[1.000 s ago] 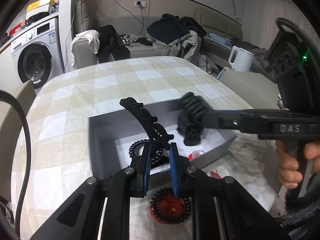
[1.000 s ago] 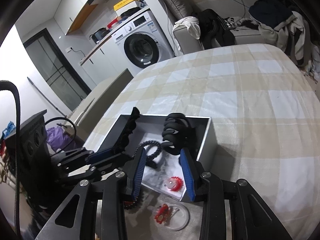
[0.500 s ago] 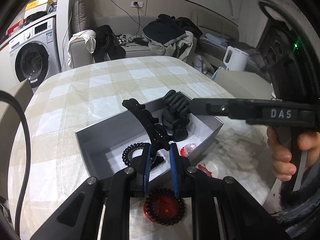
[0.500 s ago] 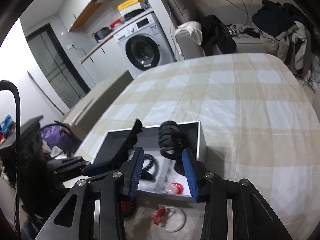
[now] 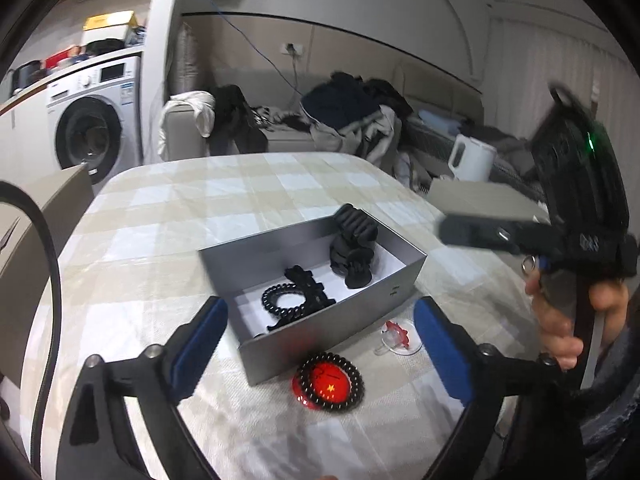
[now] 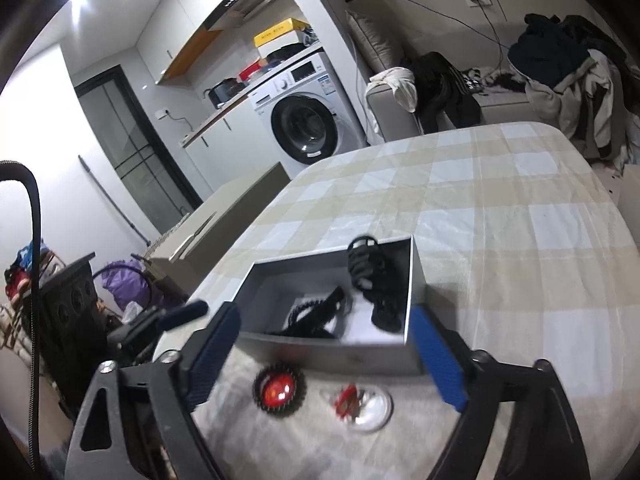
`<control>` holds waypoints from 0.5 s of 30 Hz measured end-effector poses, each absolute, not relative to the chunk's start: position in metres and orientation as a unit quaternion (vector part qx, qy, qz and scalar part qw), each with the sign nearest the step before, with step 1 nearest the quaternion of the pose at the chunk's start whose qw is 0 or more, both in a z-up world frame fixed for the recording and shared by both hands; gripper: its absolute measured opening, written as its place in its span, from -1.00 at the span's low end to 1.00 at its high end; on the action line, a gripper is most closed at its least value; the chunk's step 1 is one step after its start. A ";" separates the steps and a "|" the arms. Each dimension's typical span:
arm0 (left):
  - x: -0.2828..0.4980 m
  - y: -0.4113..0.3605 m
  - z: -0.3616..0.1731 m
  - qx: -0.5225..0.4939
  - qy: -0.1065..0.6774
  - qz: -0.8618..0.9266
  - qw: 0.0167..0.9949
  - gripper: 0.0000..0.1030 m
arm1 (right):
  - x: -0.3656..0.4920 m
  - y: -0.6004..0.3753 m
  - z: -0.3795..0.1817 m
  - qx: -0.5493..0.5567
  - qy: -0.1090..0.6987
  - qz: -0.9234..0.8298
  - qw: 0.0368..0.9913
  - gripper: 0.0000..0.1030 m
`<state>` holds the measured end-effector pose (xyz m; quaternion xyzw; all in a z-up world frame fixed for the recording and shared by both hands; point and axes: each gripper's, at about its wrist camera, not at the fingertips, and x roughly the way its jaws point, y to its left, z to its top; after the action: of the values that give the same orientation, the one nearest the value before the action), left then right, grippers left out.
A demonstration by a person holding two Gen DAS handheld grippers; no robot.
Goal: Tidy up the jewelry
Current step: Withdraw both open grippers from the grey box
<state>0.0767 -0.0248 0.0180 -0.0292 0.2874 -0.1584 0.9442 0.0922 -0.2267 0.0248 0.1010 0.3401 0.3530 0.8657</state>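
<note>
While half a second ago the left tongs (image 5: 320,344) were clenched on the long black hair clip (image 5: 310,292), in the left wrist view they now stand wide apart and grasp nothing. The clip lies inside the grey box (image 5: 340,320) on the tabletop (image 5: 180,208), across a black coil hair tie (image 5: 282,300), with a big black claw clip (image 5: 354,248) farther back. In front of the box, between the blue fingers, lies a red badge ringed by a coil tie (image 5: 329,383).

In the right wrist view, the right tongs (image 6: 326,356) have also spread from their narrower gap and are released. The box (image 6: 332,354) sits just beyond them, the ringed badge (image 6: 279,392) and a clear round piece (image 6: 362,404) lie between the fingers.
</note>
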 end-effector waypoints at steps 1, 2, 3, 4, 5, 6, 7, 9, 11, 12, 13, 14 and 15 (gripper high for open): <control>0.074 -0.022 0.017 -0.038 0.283 -0.151 0.946 0.98 | 0.088 -0.229 0.023 0.102 0.337 0.350 0.868 0.96; 0.071 -0.020 0.016 -0.049 0.276 -0.144 0.949 0.98 | 0.084 -0.231 0.022 0.101 0.335 0.347 0.870 1.00; 0.067 -0.018 0.015 -0.055 0.269 -0.139 0.951 0.98 | 0.079 -0.233 0.020 0.097 0.334 0.343 0.873 1.00; 0.063 -0.017 0.013 -0.057 0.265 -0.134 0.953 0.98 | 0.075 -0.234 0.017 0.092 0.333 0.338 0.876 1.00; 0.060 -0.016 0.010 -0.059 0.262 -0.125 0.955 0.98 | 0.073 -0.235 0.015 0.087 0.332 0.333 0.878 1.00; 0.058 -0.015 0.009 -0.061 0.258 -0.119 0.957 0.98 | 0.069 -0.235 0.011 0.079 0.331 0.325 0.882 1.00; 0.056 -0.015 0.007 -0.063 0.255 -0.112 0.958 0.98 | 0.067 -0.235 0.008 0.076 0.329 0.320 0.885 1.00; 0.054 -0.016 0.001 -0.063 0.255 -0.102 0.959 0.98 | 0.062 -0.235 -0.001 0.070 0.329 0.318 0.886 1.00; 0.052 -0.017 -0.005 -0.058 0.258 -0.095 0.960 0.98 | 0.061 -0.233 -0.007 0.063 0.336 0.318 0.884 0.98; 0.052 -0.017 -0.009 -0.059 0.260 -0.091 0.960 0.98 | 0.060 -0.231 -0.010 0.060 0.339 0.321 0.882 0.95; 0.052 -0.018 -0.013 -0.061 0.263 -0.087 0.959 0.98 | 0.059 -0.229 -0.011 0.058 0.342 0.327 0.879 0.86; 0.052 -0.018 -0.015 -0.061 0.265 -0.087 0.958 0.98 | 0.058 -0.227 -0.014 0.057 0.345 0.334 0.875 0.79; 0.053 -0.018 -0.017 -0.060 0.271 -0.087 0.957 0.98 | 0.057 -0.225 -0.016 0.056 0.347 0.339 0.873 0.78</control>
<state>0.0532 -0.0184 -0.0170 -0.0603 0.2709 -0.0865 0.9568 0.0572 -0.2252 -0.0159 0.0562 0.3470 0.3393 0.8725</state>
